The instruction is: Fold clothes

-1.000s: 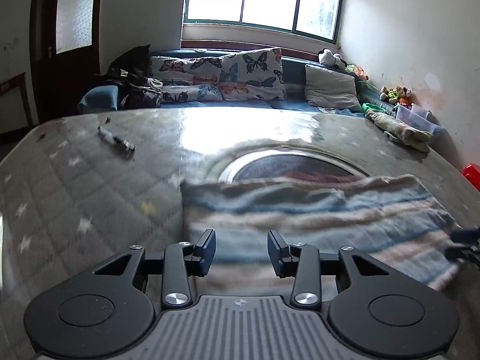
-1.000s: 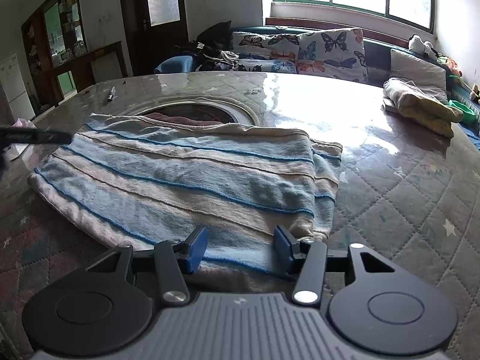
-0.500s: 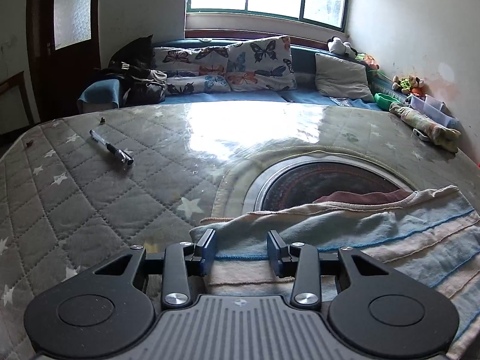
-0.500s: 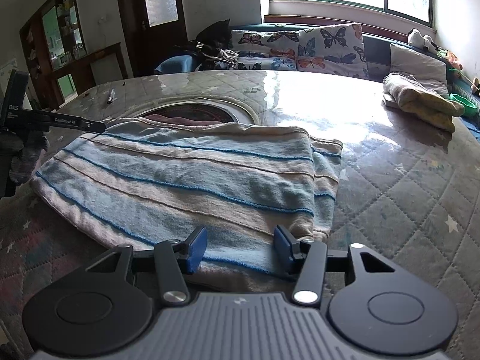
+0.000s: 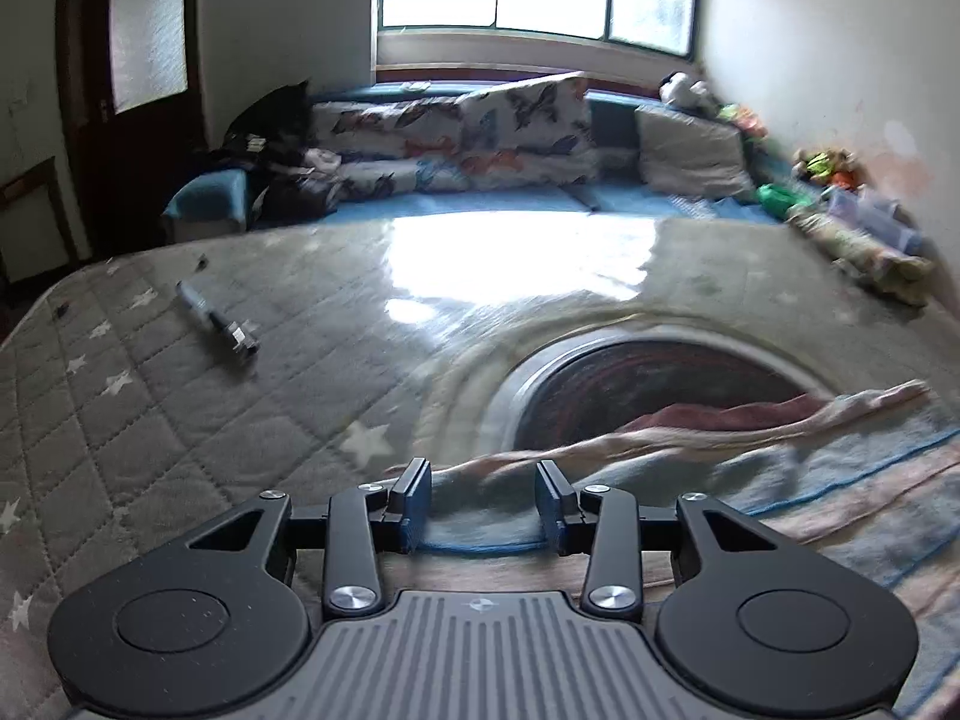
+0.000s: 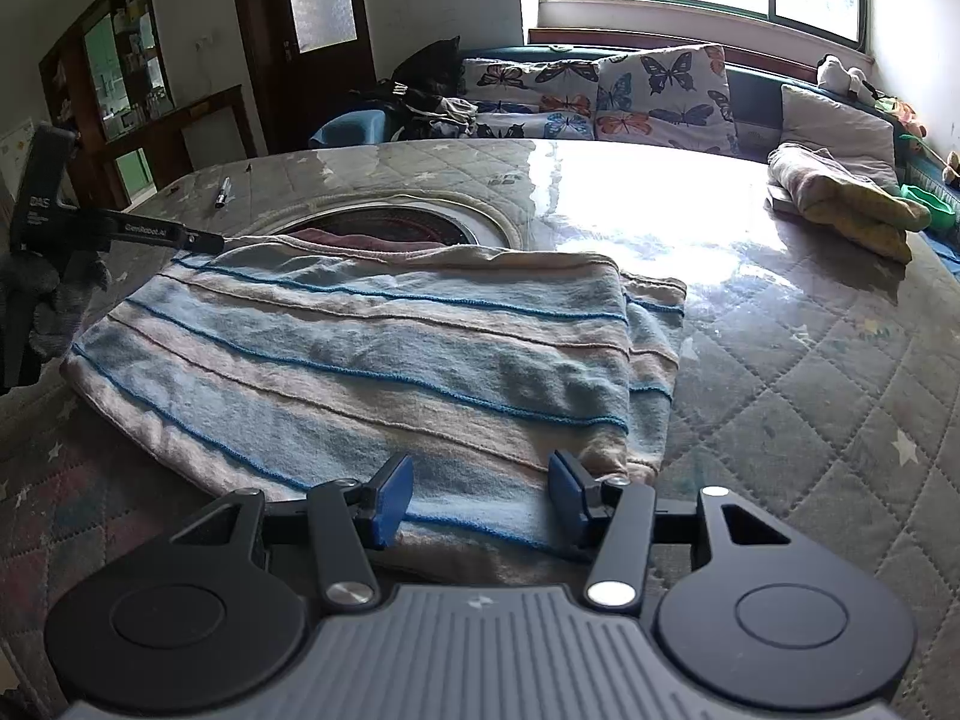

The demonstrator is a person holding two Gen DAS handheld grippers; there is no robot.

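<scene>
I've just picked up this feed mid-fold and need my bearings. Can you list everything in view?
striped garment: one, blue and beige, folded on the table, near side
table: one, grey quilted cover with stars, round dark inset in the middle
pen: one, dark, far left of the table
folded cloth: one, yellow and grey, far right edge
butterfly cushions: several, on the window bench
left tongs: jaws apart over the garment's left corner
right tongs: jaws apart over its near edge
</scene>
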